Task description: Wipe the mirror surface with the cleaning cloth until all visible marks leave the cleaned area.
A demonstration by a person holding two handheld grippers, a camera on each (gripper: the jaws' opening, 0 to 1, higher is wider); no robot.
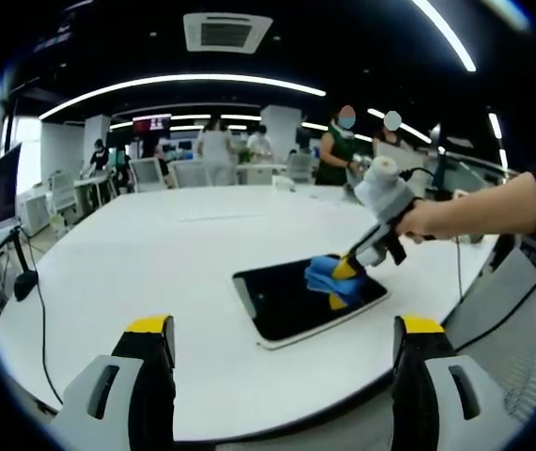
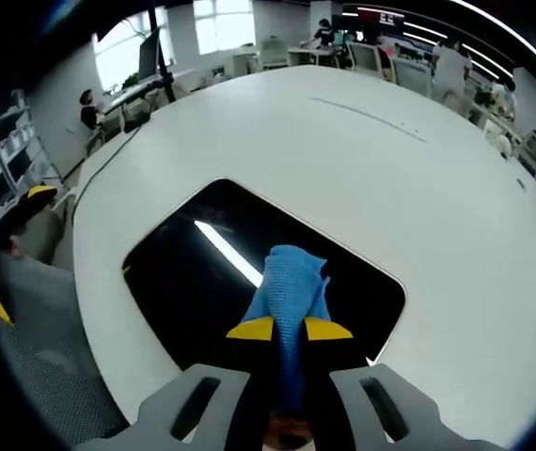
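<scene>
Right hand-held gripper (image 2: 290, 329), jaws clamped on the blue cleaning cloth (image 2: 291, 282), presses it onto the dark mirror (image 2: 183, 272) lying flat on the white counter (image 2: 362, 169). Left hand-held gripper (image 1: 287, 331), jaws apart, hangs near the counter edge, well apart from the mirror.

Long ceiling strip lights (image 1: 183, 83) give bright, even light, and the white surface (image 1: 155, 254) glares almost without shadow. The dark mirror (image 2: 193, 282) reflects one strip as a sharp white streak. Fisheye distortion bends straight lines near the edges, where things darken and soften; distant people look slightly blurred.
</scene>
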